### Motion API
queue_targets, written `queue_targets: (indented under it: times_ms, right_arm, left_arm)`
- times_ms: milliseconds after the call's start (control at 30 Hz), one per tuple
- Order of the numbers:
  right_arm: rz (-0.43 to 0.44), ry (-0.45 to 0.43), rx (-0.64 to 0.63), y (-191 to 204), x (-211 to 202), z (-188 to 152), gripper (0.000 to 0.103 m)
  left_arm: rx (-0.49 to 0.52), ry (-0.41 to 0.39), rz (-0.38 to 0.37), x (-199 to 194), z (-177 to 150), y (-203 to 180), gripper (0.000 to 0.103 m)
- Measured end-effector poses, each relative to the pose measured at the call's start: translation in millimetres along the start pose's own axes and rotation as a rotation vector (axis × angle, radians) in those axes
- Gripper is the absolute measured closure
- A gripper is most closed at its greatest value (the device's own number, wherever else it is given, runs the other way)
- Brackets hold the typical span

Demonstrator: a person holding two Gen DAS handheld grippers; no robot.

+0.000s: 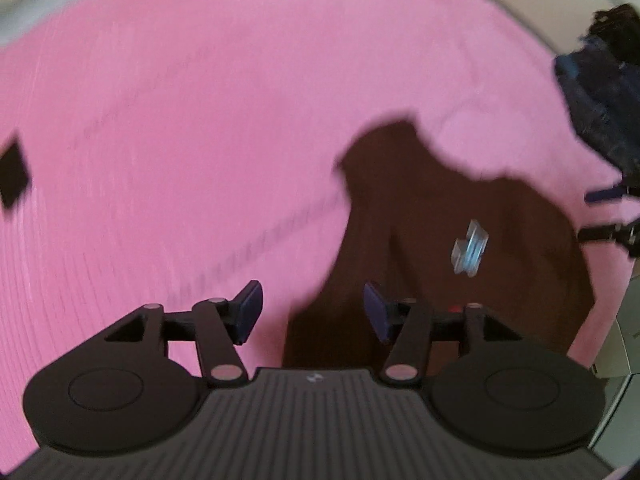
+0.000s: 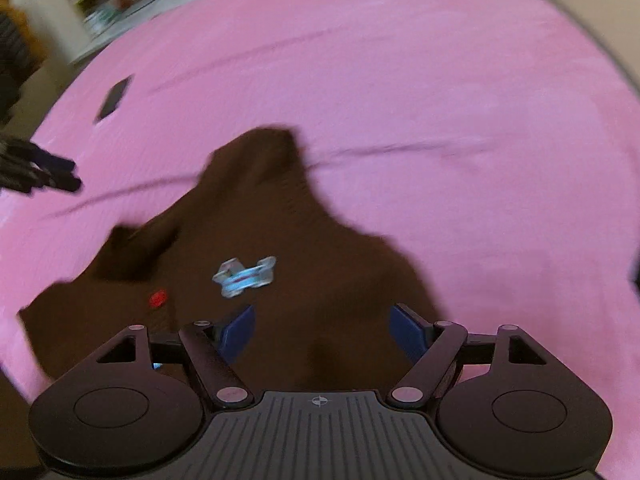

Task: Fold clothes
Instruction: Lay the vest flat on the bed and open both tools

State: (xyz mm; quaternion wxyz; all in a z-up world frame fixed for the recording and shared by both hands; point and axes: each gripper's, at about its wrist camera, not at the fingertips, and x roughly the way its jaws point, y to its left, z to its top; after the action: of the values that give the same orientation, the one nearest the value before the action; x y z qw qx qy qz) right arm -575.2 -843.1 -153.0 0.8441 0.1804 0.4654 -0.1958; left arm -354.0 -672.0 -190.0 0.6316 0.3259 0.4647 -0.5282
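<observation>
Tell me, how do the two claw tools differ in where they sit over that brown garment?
The left gripper hangs over the brown garment's edge, one blue pad over the pink sheet; the right gripper hangs fully over the garment. The right's jaws look slightly wider apart. Both are open, holding nothing.

The left black plastic claw with two blue finger pads (image 1: 312, 310) has two thin black link bars on each side of it, joined by round silver pins. Behind the bars sit two big round black discs, one on each side. Between the discs is a grey ribbed plate with a tiny white mark on its front edge.

The right black plastic claw with two blue finger pads (image 2: 322, 334) looks the same: black bars, silver pins, two round discs and a ribbed grey plate with a small cross-in-circle mark.
</observation>
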Motion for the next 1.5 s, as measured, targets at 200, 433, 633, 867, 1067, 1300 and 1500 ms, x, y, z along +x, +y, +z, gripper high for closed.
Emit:
queue_targets:
  times_ms: [200,433,633,867,1067,1300,1500]
  right_arm:
    - [0.096,0.028,-0.136,13,51,13,0.026]
    - [0.136,-0.038,-0.205,-4,131,79,0.026]
    - [0.225,0.052,-0.239,0,200,106,0.042]
    - [0.208,-0.017,-0.122,-5,111,113,0.1]
    - [0.079,-0.233,-0.043,-40,65,161,0.093]
    - [0.019,-0.234,0.047,-46,70,109,0.018]
    - [0.031,-0.064,0.087,-23,44,-25,0.018]
  left_arm:
    - [-0.108,0.087,-0.004,36,-75,30,0.049]
    - [-0.101,0.067,-0.116,75,-83,49,0.053]
    - [-0.062,0.005,-0.175,50,-87,55,0.102]
    - [-0.07,-0.198,-0.079,-46,-45,90,0.102]
    - [-0.013,-0.274,0.01,-45,64,117,0.092]
    - [-0.141,-0.282,0.098,-21,59,116,0.07]
    - [-0.145,-0.141,0.081,-13,-68,71,0.059]
